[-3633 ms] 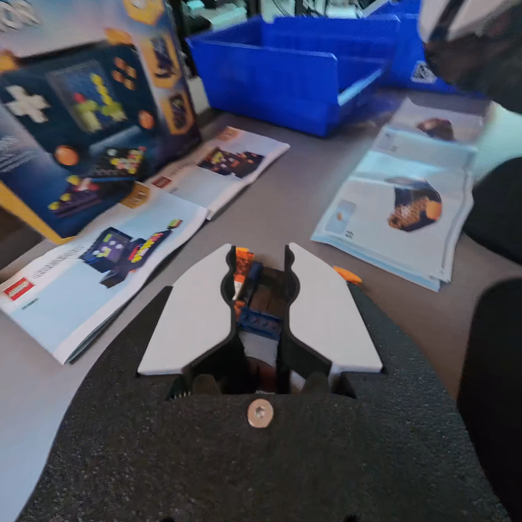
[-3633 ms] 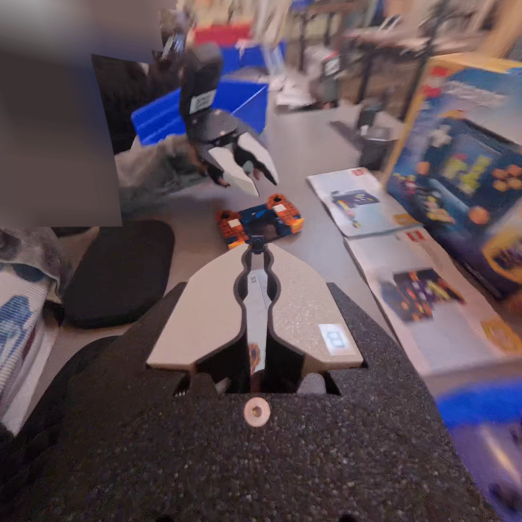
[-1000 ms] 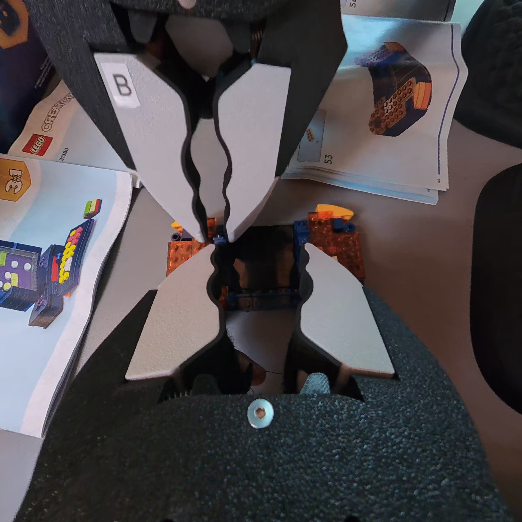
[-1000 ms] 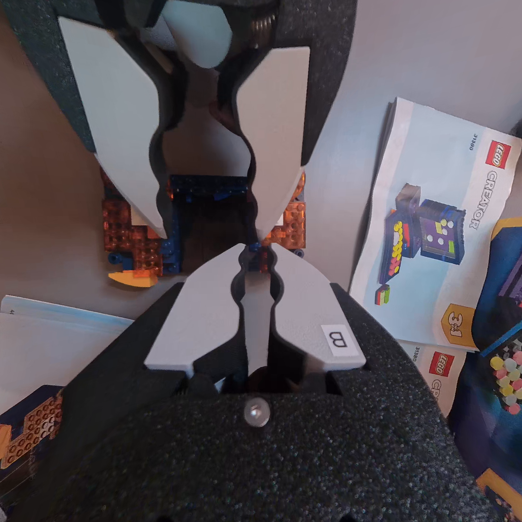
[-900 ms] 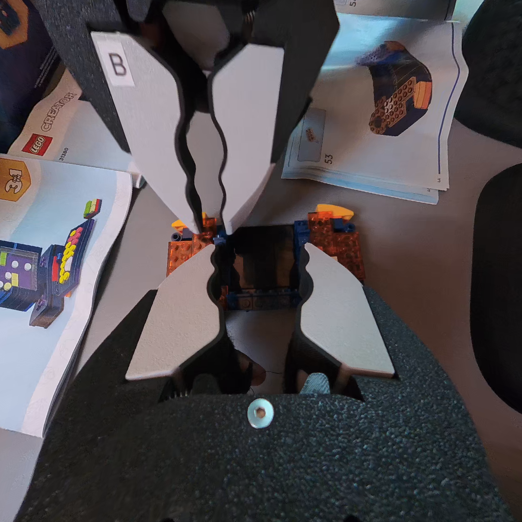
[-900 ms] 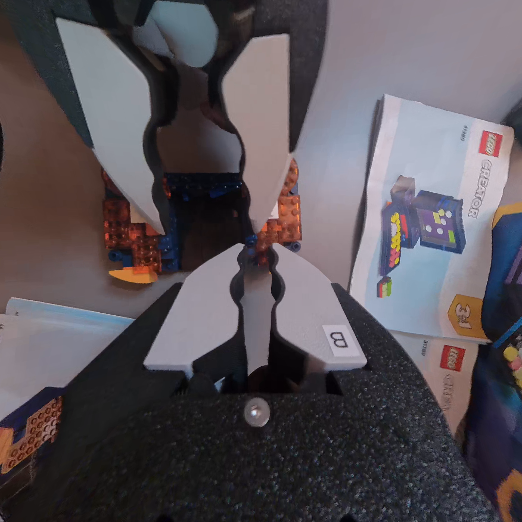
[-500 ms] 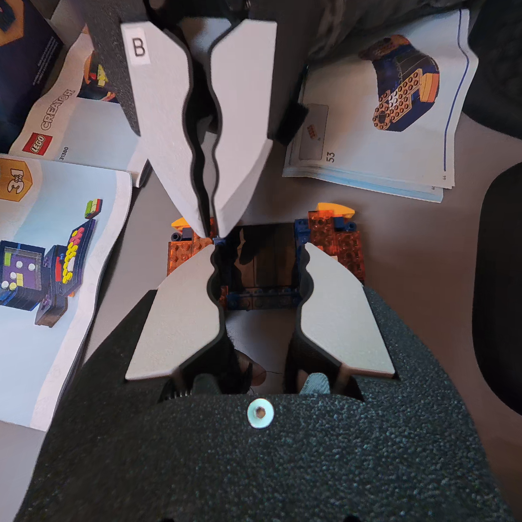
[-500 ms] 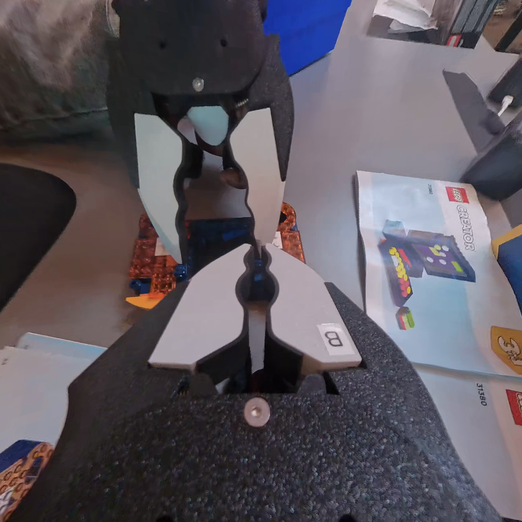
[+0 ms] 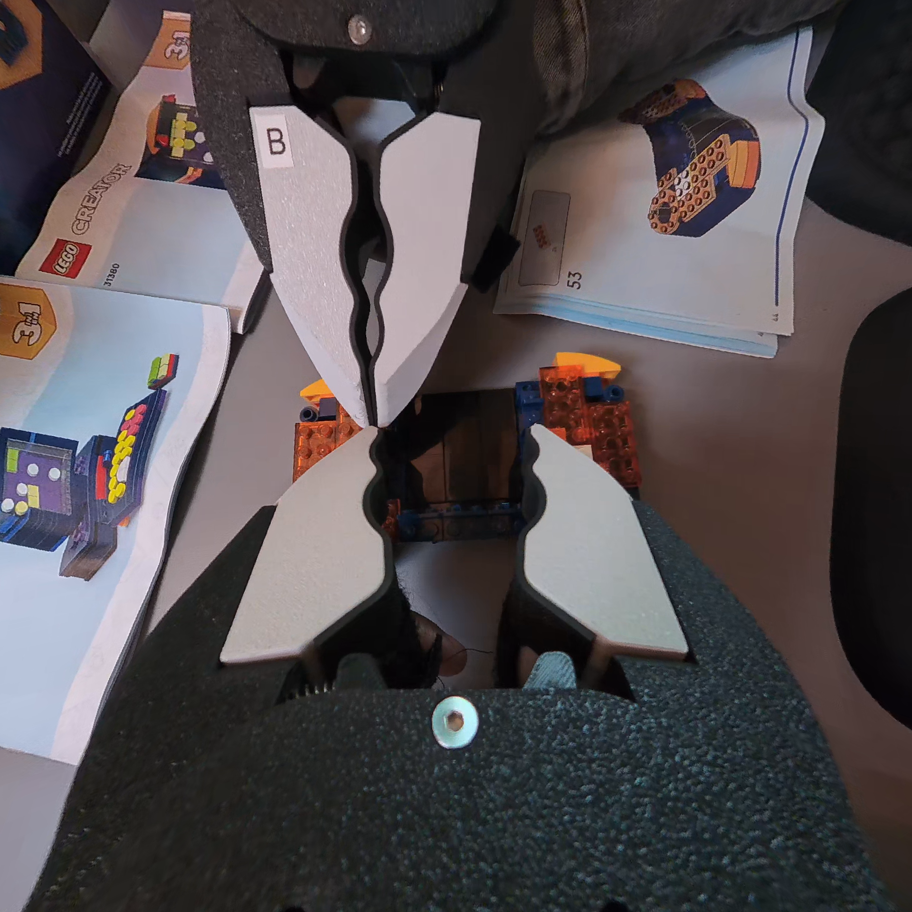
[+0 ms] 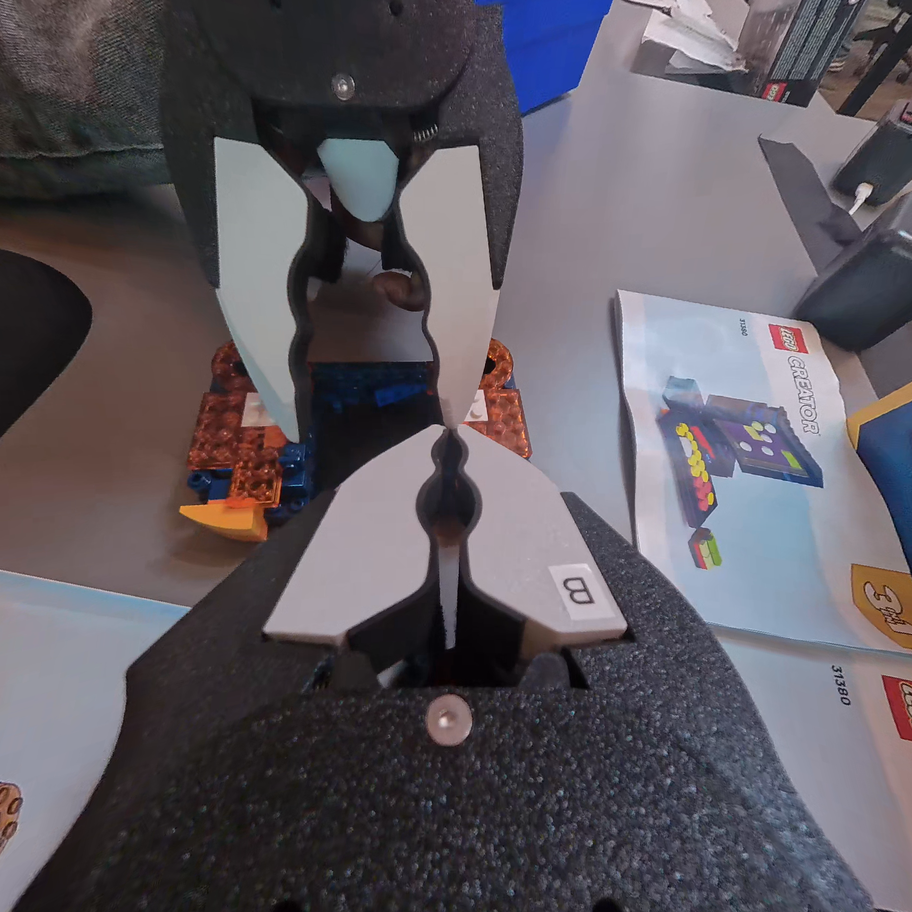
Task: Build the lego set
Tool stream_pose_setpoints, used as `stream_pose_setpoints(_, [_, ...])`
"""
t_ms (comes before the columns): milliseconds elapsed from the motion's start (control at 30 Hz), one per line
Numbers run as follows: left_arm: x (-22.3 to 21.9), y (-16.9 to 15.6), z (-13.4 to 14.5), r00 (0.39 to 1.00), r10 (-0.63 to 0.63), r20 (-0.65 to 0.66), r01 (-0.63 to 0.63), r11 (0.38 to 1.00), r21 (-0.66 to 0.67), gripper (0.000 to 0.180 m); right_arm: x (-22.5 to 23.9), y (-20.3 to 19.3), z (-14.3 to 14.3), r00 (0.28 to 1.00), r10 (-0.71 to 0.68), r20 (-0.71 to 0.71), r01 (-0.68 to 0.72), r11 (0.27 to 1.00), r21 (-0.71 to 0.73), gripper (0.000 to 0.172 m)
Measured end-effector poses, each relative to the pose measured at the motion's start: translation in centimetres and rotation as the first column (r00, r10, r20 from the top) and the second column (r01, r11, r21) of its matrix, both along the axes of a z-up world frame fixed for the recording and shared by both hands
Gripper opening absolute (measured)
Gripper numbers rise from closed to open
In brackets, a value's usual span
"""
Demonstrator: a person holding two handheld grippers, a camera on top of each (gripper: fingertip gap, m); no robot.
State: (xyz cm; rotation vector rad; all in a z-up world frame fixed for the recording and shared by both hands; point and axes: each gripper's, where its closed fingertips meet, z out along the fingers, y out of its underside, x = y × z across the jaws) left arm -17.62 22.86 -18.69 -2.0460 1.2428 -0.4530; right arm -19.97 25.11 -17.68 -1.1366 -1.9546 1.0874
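A: What has the left gripper (image 9: 454,439) got?

B: Its jaws stand wide, one finger on each side of the dark middle block of the brick model (image 9: 464,459), which lies flat on the grey surface (image 9: 715,444). The pads sit against the block's sides, though I cannot tell whether they press on it. That spread looks the same as a second ago.

A: And the right gripper (image 10: 446,429)?

B: Its jaws are closed tip to tip. From the left wrist view the two fingertips (image 9: 367,409) meet at the near left corner of the model, by the clear orange bricks (image 9: 321,439), just beside the left gripper's own left finger. Whether a small piece is caught between them I cannot tell. A second ago a narrow slit showed between those tips with a small blue piece in it; now they are together.

A: Anything else changed?

B: The right gripper has tilted back: its view now takes in more of the surface and a blue bin (image 10: 548,54) beyond, where before it looked almost straight down. The model has not shifted.

A: What lies around it?

B: An open booklet (image 9: 656,207) beyond the model, two closed booklets (image 9: 98,444) to its left, and a dark pad (image 9: 883,493) at the right edge.
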Motion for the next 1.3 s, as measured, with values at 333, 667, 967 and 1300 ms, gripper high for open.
stream_pose_setpoints(333, [-0.3, 0.1, 0.5, 0.999, -0.007, -0.031, 0.008, 1.000, 0.014, 0.060, 0.0, 0.6, 0.3, 1.000, -0.028, -0.009, 0.028, 0.999, -0.029, 0.000])
stream_pose_setpoints(667, [-0.6, 1.1, 1.6, 0.995, 0.048, 0.088, -0.059, 0.991, 0.124, 0.028, 1.2, 0.2, 0.5, 0.999, 0.034, -0.030, -0.034, 0.999, -0.014, 0.011])
stream_pose_setpoints(967, [-0.3, 1.8, 1.0, 0.997, 0.059, 0.052, -0.067, 0.983, 0.170, 0.020, 0.9, -0.2, 0.0, 0.997, 0.050, -0.052, -0.045, 0.994, 0.096, 0.008])
stream_pose_setpoints(1300, [-0.2, 1.8, 0.3, 0.999, 0.045, 0.021, -0.048, 0.983, 0.179, 0.023, 0.7, 0.2, -0.4, 0.999, 0.032, -0.016, -0.030, 0.995, 0.090, 0.007])
